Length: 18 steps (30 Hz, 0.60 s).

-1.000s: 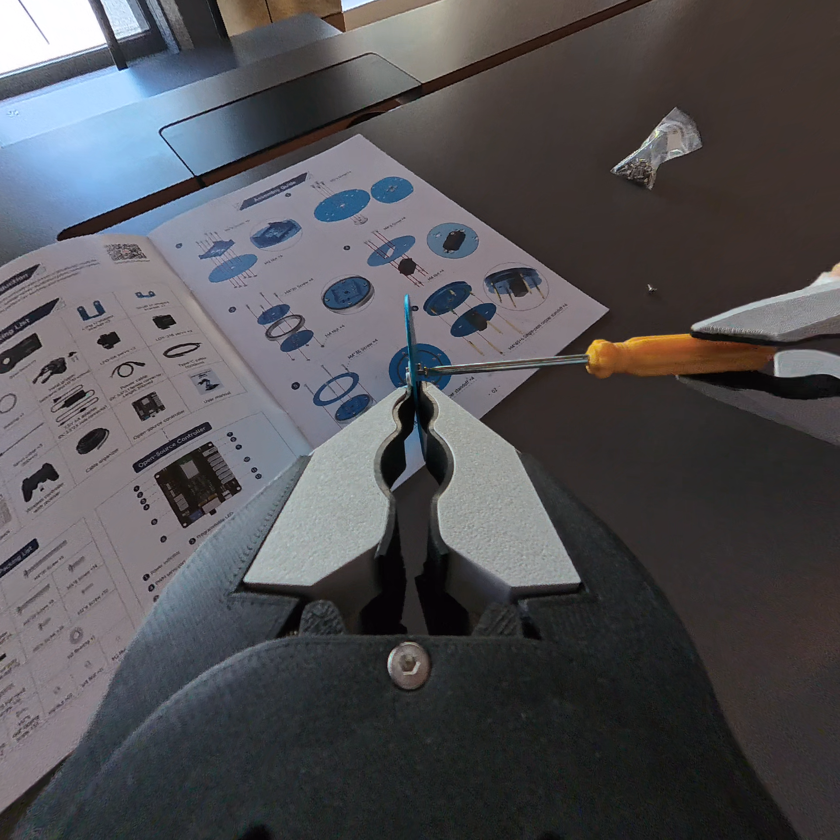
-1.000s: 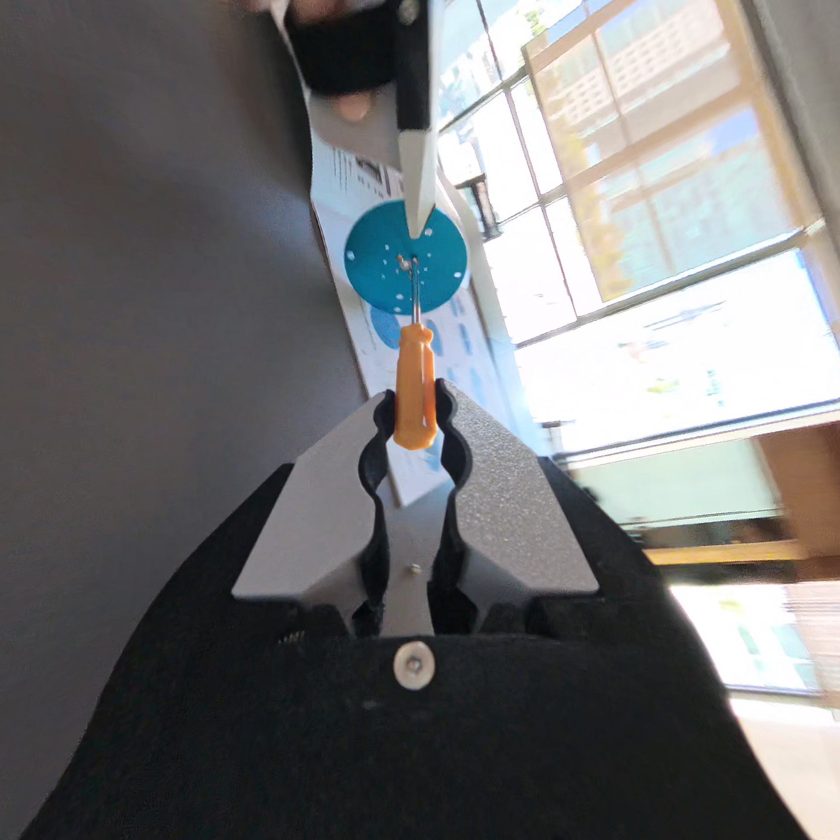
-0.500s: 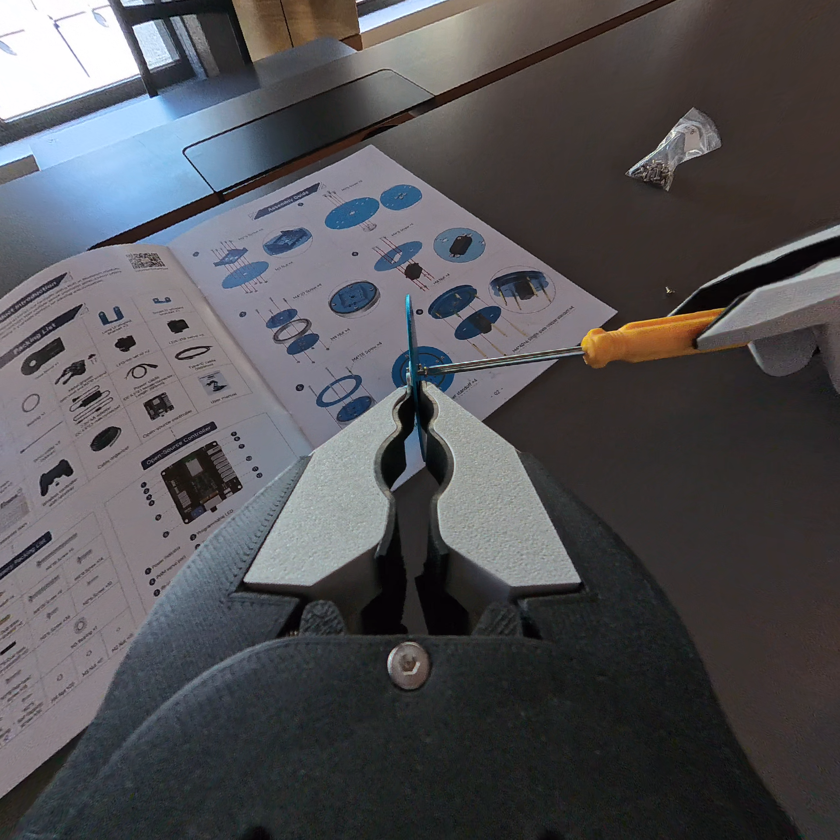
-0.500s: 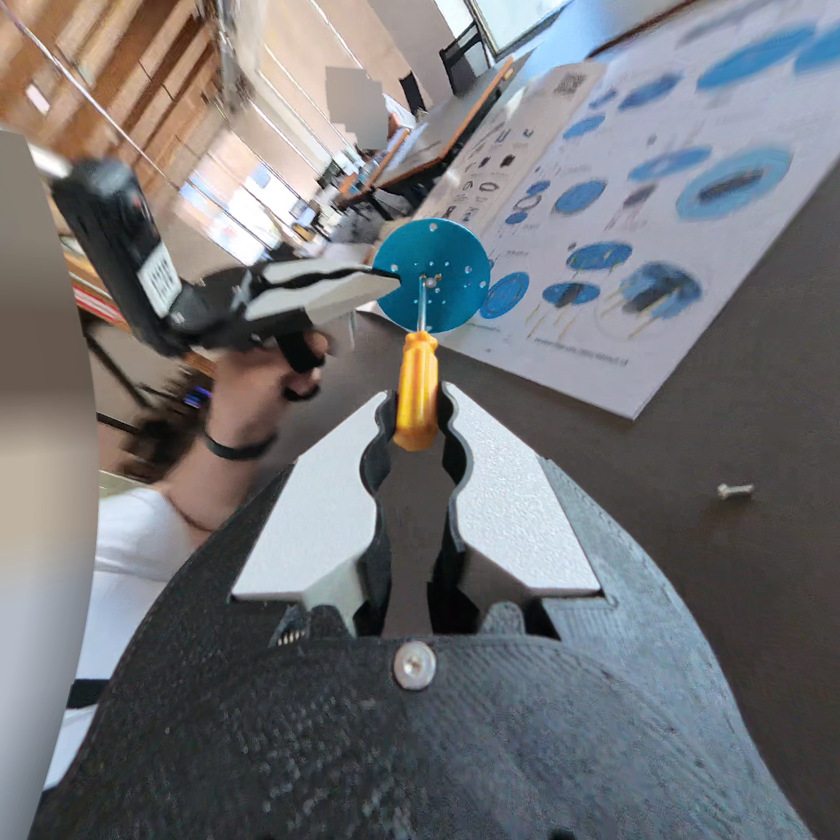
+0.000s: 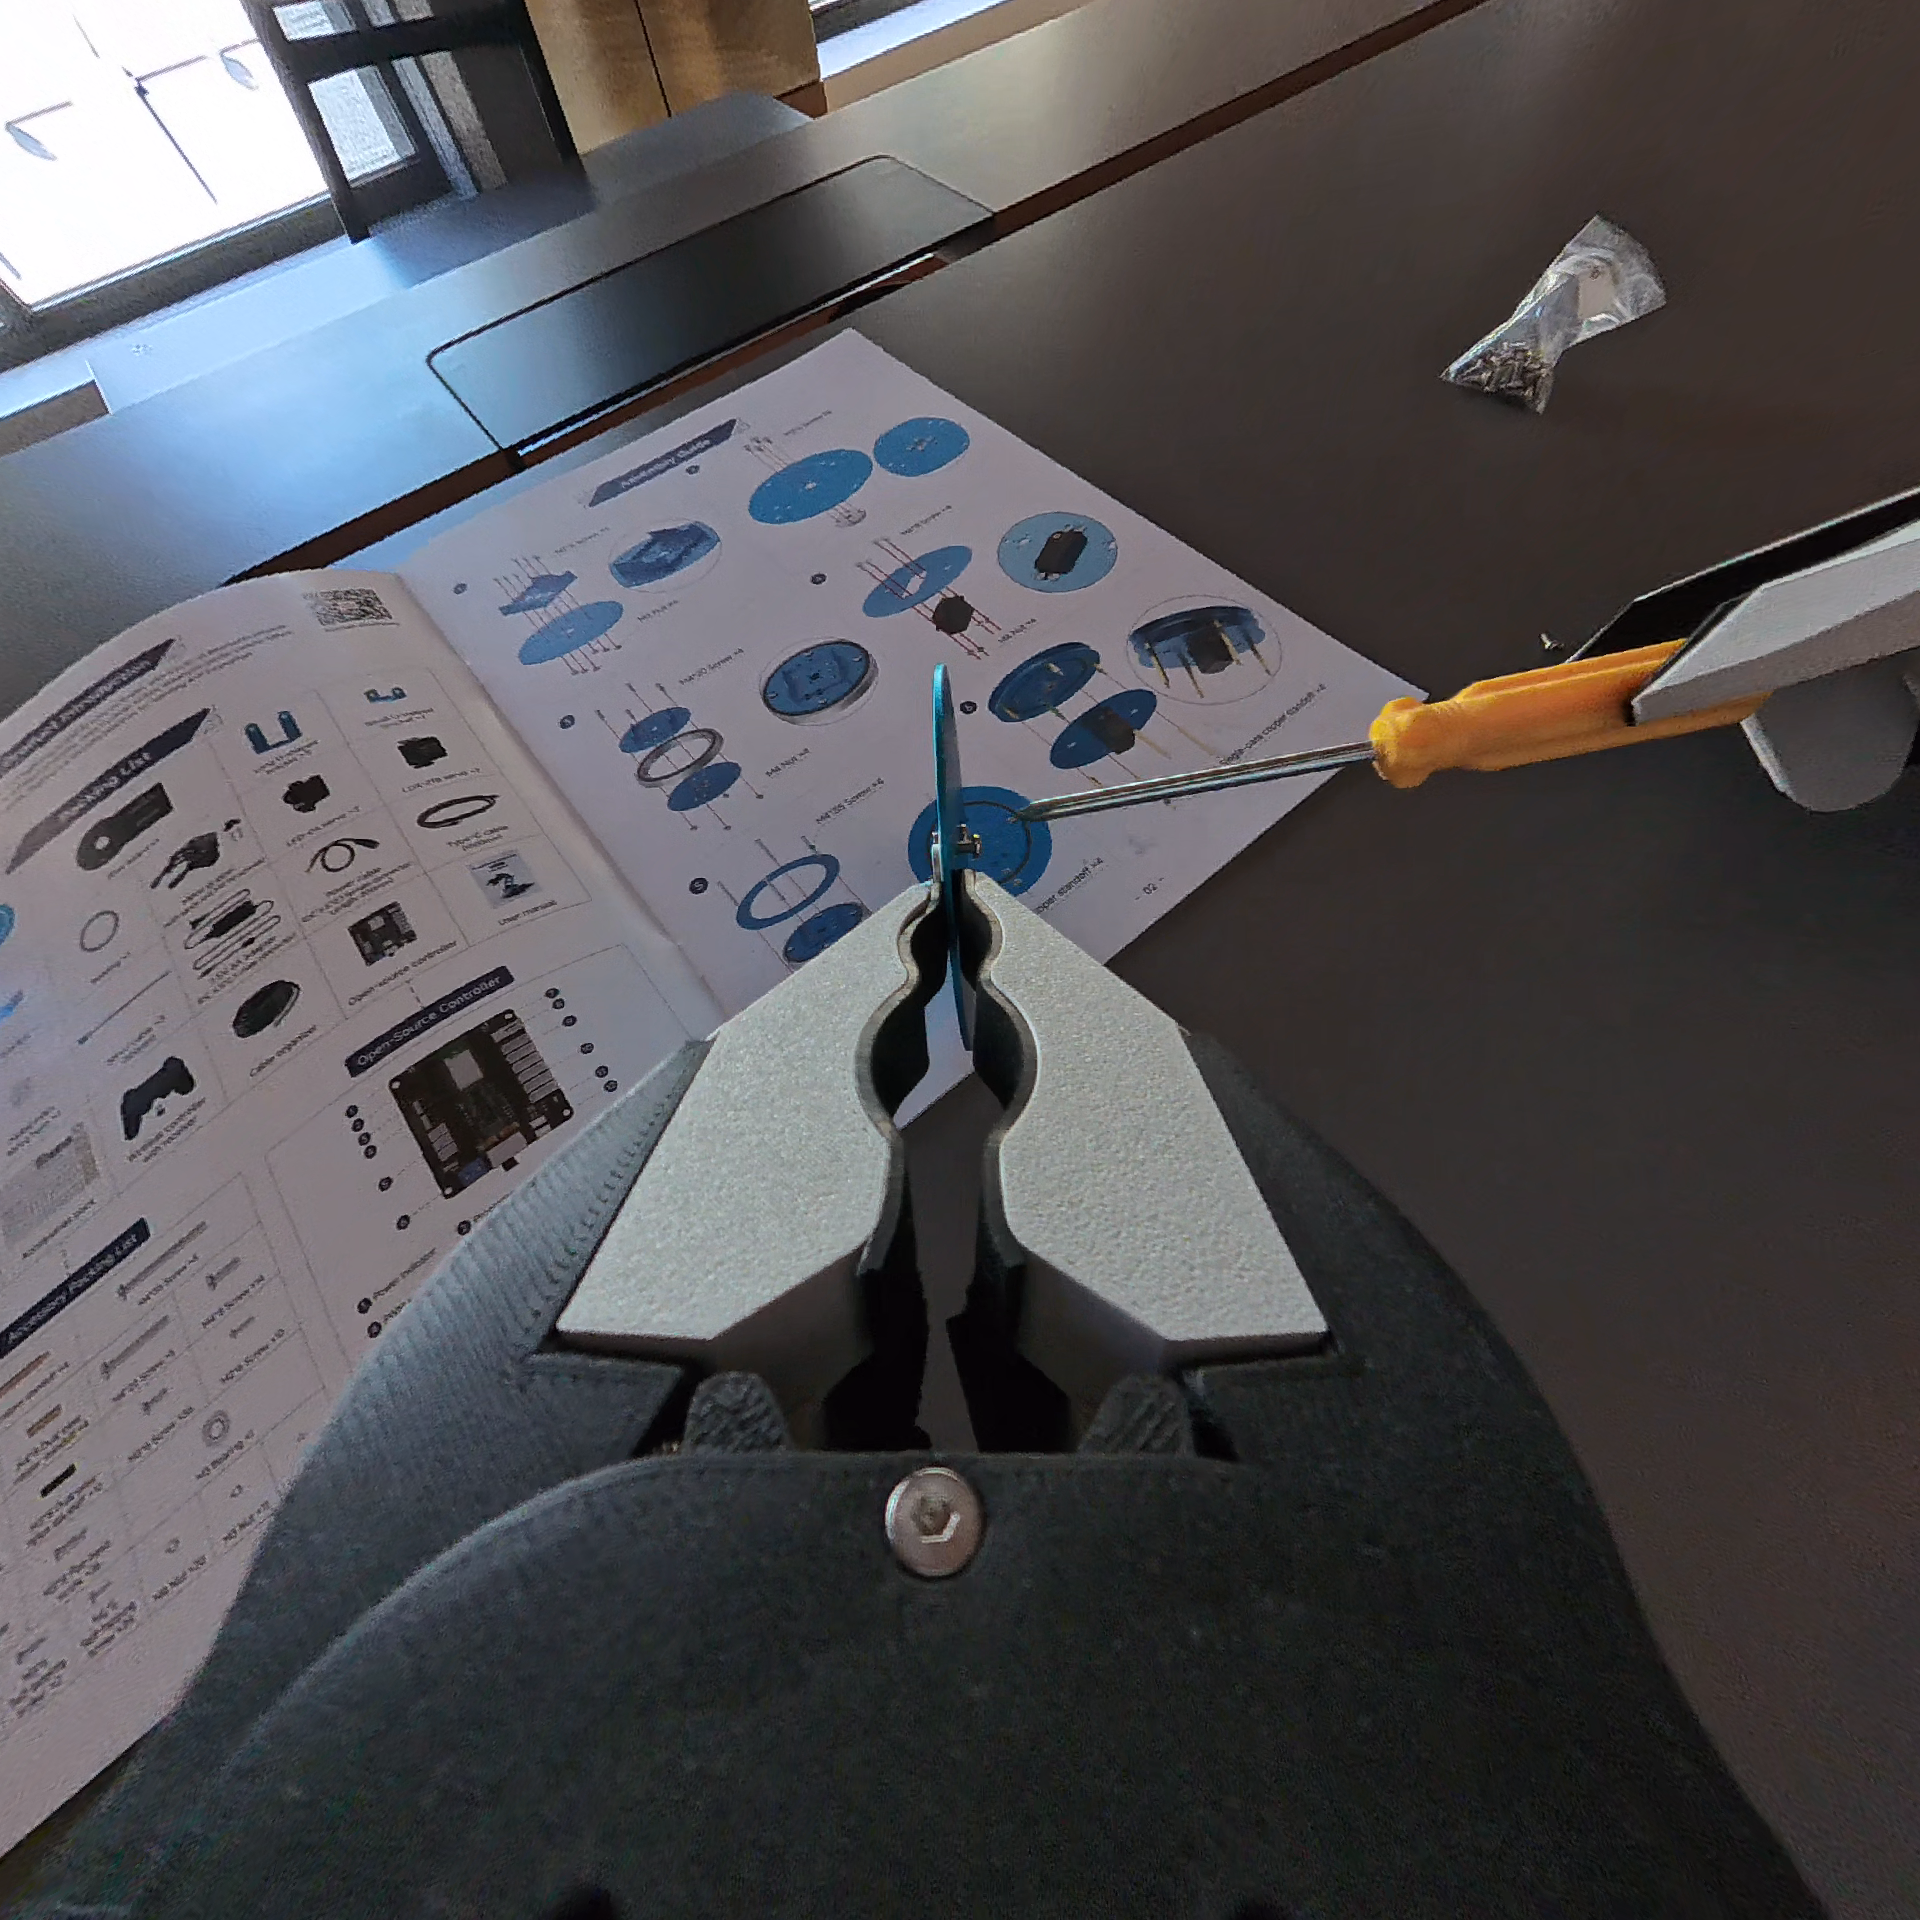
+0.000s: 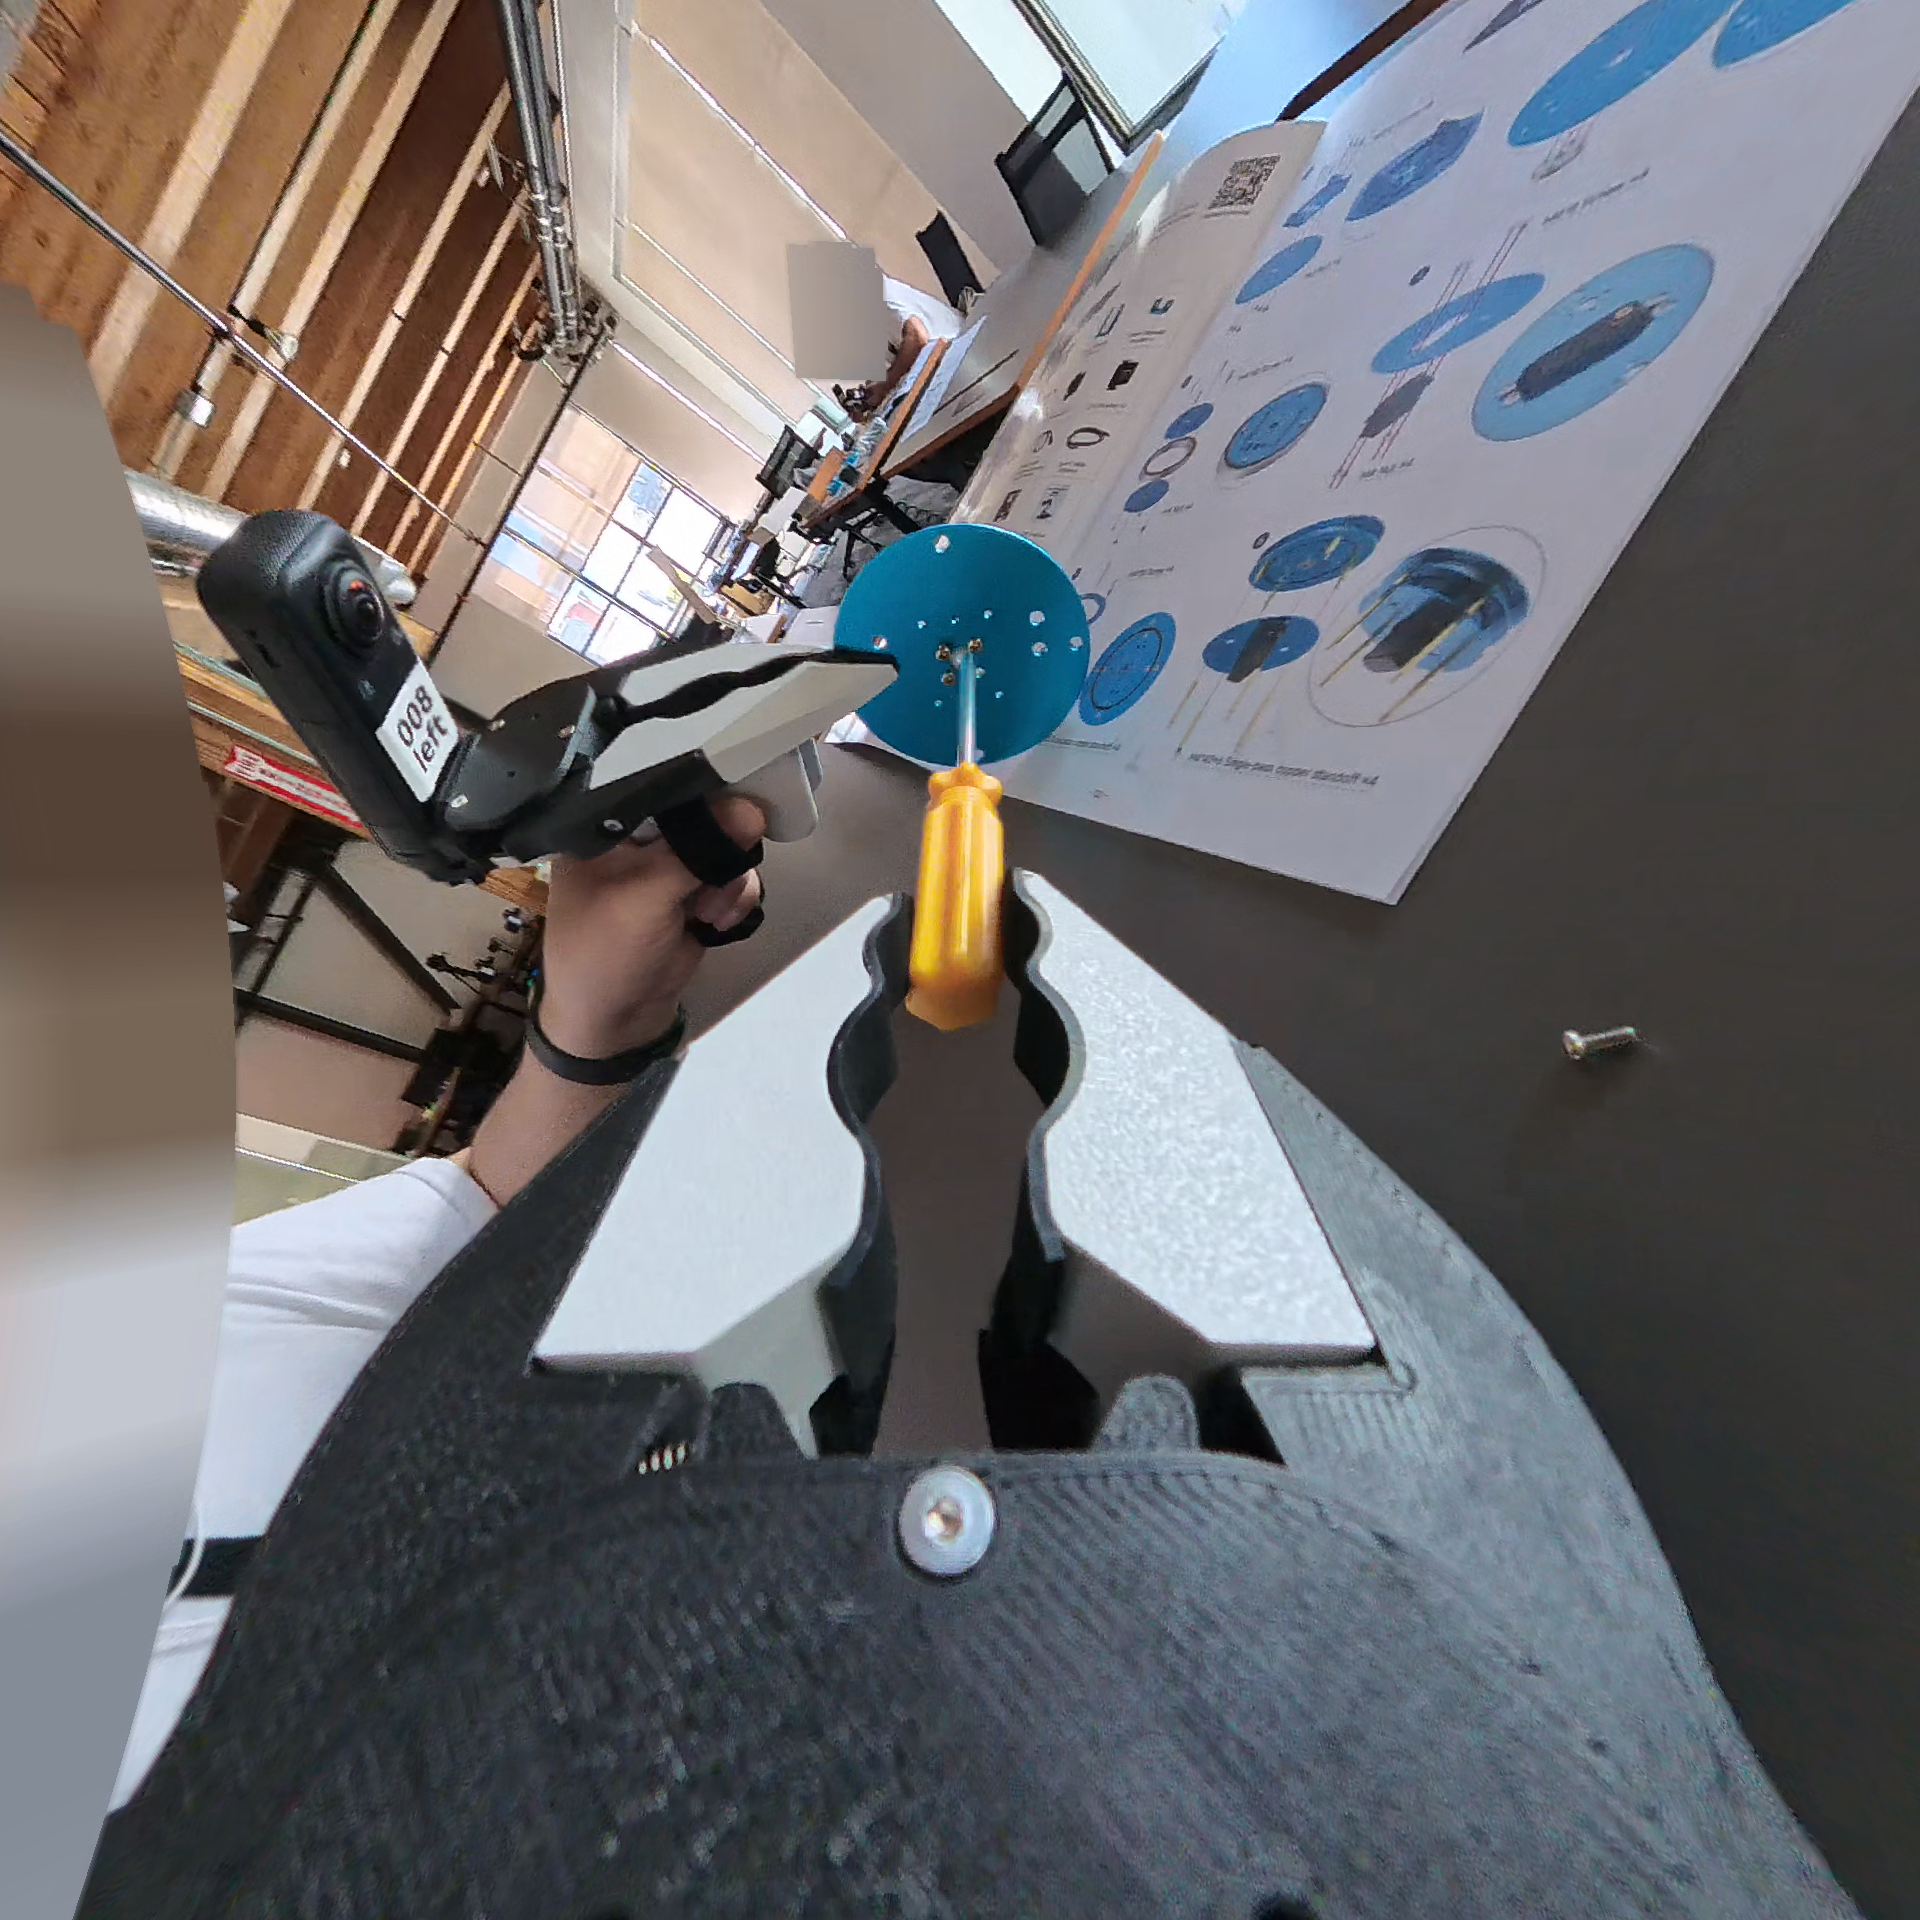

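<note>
My left gripper (image 5: 951,906) is shut on the lower edge of a thin blue metal disc (image 5: 943,769) and holds it upright, edge-on, above the table. In the right wrist view the disc (image 6: 961,644) shows its face with several small holes. My right gripper (image 6: 956,920) is shut on the orange handle of a screwdriver (image 6: 958,883). Its shaft (image 5: 1195,774) points at the disc's centre. The tip stands just off a small screw (image 5: 968,844) there. The right gripper (image 5: 1766,644) also shows at the right of the left wrist view.
An open instruction booklet (image 5: 520,831) lies on the dark table (image 5: 1558,1143) under the disc. A clear bag of screws (image 5: 1558,312) lies far right. One loose screw (image 6: 1600,1039) lies on the table. A person's hand (image 6: 623,935) holds the left gripper (image 6: 769,681). My right fingertips sit around 12 cm from my left ones.
The right gripper has rolled with the screwdriver, so its view has turned round. The screwdriver tip was on the disc's screw and has drawn back a little. The left gripper still holds the disc.
</note>
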{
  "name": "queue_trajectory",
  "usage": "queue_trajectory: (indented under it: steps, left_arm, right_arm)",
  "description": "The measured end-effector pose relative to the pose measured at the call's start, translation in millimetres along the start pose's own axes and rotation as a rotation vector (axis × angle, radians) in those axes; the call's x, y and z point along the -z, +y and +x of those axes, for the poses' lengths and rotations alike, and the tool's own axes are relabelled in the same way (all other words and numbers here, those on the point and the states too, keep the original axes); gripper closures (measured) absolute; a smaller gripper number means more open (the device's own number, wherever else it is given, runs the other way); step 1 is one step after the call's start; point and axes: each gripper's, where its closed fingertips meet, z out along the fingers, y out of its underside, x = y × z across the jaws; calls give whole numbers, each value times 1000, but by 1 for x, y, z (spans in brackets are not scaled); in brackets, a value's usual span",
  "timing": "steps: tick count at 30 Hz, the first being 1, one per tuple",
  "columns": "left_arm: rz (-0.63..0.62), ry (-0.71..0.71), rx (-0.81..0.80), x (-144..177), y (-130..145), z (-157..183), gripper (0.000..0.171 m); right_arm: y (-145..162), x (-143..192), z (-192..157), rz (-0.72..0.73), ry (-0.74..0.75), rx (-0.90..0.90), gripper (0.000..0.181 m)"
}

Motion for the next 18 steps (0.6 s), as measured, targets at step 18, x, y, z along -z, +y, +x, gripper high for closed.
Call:
queue_trajectory:
  steps: [18]
  left_arm:
    - [8, 62, 73, 1, 2, -1, 171]
  right_arm:
    - [17, -12, -24, -40, 487, 2001, 165]
